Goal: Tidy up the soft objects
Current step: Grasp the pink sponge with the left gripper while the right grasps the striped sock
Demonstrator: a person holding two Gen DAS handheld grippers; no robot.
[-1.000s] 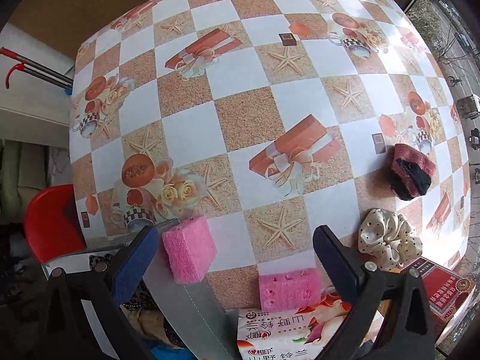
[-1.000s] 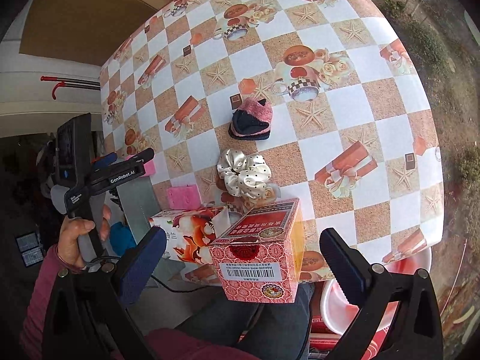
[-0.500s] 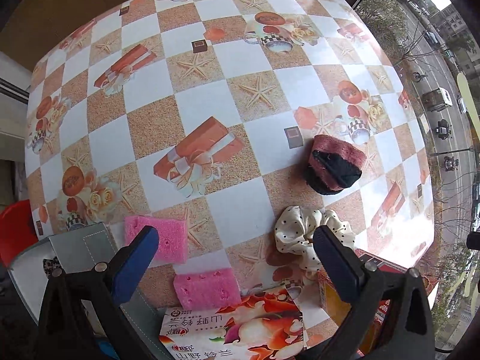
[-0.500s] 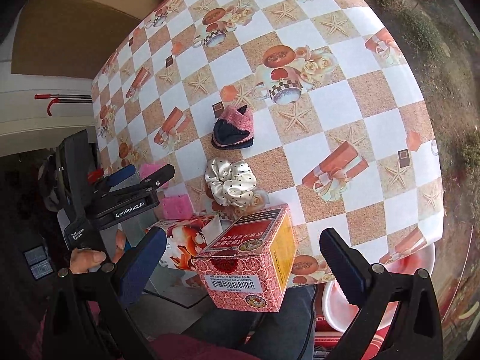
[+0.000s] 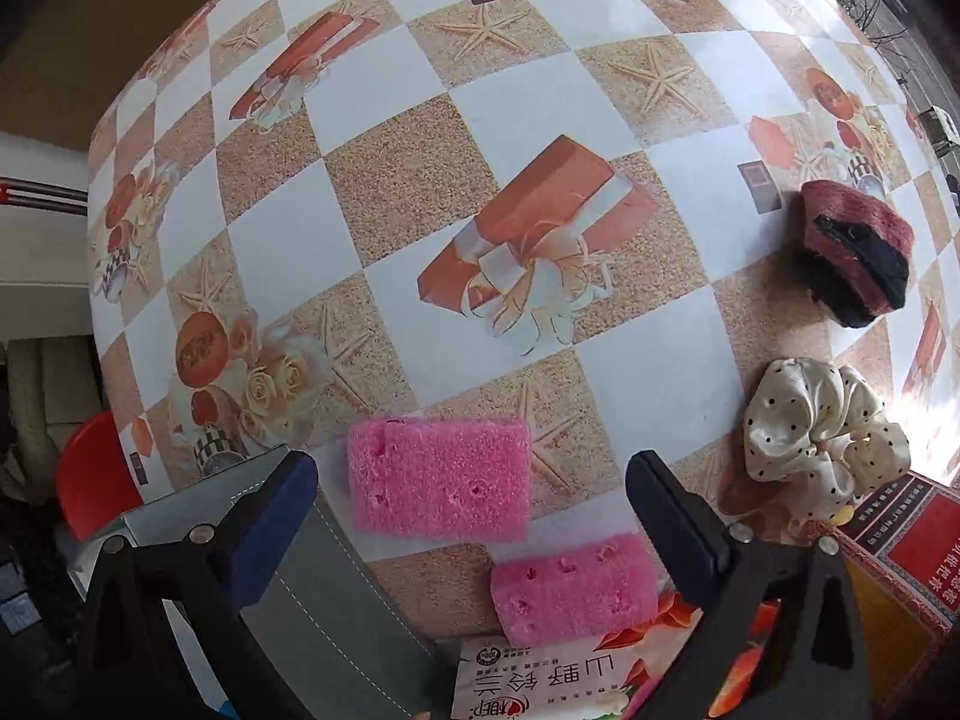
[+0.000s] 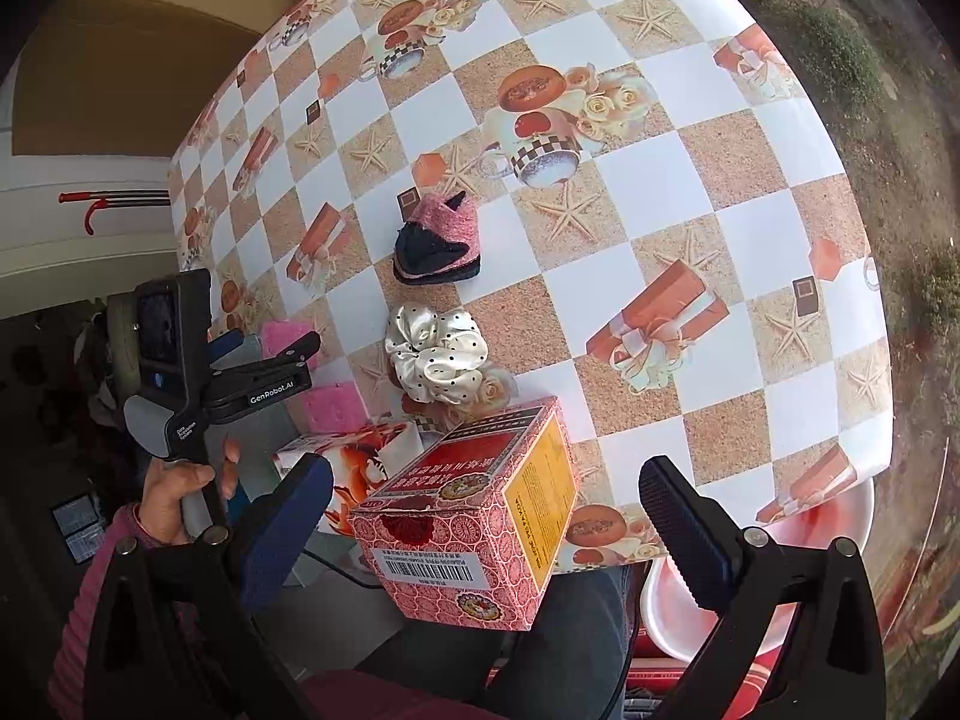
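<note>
1. The left gripper [image 5: 471,504] hangs spread wide and empty over the table's near edge; the right gripper [image 6: 483,516] is likewise wide apart, holding nothing, above a red box [image 6: 474,516].
2. Between the left fingers lies a pink sponge [image 5: 441,483], flat on the cloth. A smaller sponge [image 5: 573,591] sits just beside it, against a tissue pack [image 5: 540,684].
3. Both sponges look light and squashy, probably springing back when released. A hold across the short sides, mid-length, should do; too hard a squeeze would likely fold them.
4. Farther right is a cream dotted scrunchie [image 5: 822,435], slick satin by the look, best pinched through its bunched folds.
5. Beyond it rests a pink-and-black fuzzy piece [image 5: 855,246], soft and floppy; what it is I cannot tell.
6. The tablecloth [image 5: 396,162] is glossy checked plastic, so things may slide.
7. Around: a red stool [image 5: 90,474] at left, cardboard [image 5: 78,60] behind, outdoor ground past the far edge.
</note>
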